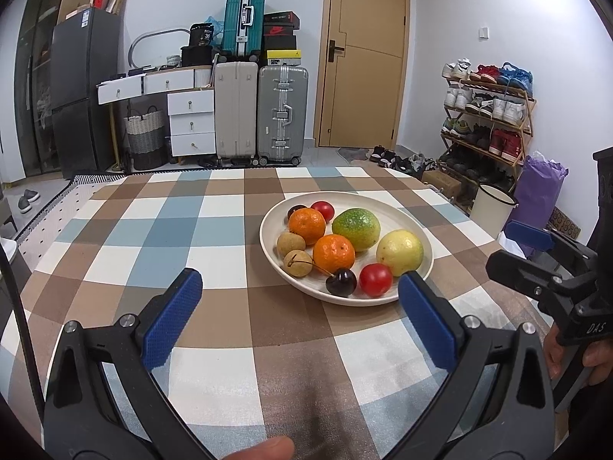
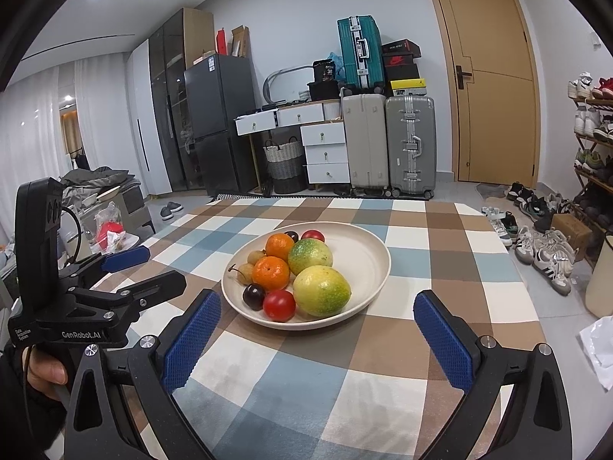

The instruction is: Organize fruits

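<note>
Your left gripper (image 1: pixel 299 314) and right gripper (image 2: pixel 318 339) both hover over the near edge of the table (image 2: pixel 452 268), fingers spread wide and holding nothing. The white plate (image 2: pixel 367 264) sits near the table's middle. On it you have two oranges, two yellow-green fruits, two red tomatoes, dark cherries and brown longans, bunched toward its left and near side.
</note>
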The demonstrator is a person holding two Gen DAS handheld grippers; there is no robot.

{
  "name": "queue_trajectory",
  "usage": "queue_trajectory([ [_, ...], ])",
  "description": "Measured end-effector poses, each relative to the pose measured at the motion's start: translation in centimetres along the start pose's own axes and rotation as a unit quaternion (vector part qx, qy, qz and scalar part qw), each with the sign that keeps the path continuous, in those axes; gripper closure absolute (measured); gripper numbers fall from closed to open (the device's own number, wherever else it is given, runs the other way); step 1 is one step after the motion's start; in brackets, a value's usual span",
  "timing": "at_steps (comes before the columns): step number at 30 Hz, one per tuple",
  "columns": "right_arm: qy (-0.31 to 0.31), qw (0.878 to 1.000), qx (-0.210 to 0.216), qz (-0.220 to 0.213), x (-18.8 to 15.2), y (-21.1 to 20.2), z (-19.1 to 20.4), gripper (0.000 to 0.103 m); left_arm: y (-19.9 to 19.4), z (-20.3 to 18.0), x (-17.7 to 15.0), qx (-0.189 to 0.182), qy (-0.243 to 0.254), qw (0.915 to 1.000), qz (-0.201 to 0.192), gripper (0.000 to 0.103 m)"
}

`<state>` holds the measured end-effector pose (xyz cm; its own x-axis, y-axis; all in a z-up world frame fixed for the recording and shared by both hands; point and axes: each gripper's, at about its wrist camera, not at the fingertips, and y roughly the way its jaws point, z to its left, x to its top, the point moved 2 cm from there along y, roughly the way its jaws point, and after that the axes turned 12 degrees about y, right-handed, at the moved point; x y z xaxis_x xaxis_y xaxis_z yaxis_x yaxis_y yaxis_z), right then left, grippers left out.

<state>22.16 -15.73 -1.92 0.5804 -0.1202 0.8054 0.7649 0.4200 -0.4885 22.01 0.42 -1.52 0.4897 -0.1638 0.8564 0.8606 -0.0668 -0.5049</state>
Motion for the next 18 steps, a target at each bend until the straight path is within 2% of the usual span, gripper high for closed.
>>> queue_trajectory([
  [18,0.0,1.0,0.0,0.0,0.03,0.02,0.0,0.001,-0.03,0.08,-0.07,0.0,-0.001,1.0,0.0,0.001],
])
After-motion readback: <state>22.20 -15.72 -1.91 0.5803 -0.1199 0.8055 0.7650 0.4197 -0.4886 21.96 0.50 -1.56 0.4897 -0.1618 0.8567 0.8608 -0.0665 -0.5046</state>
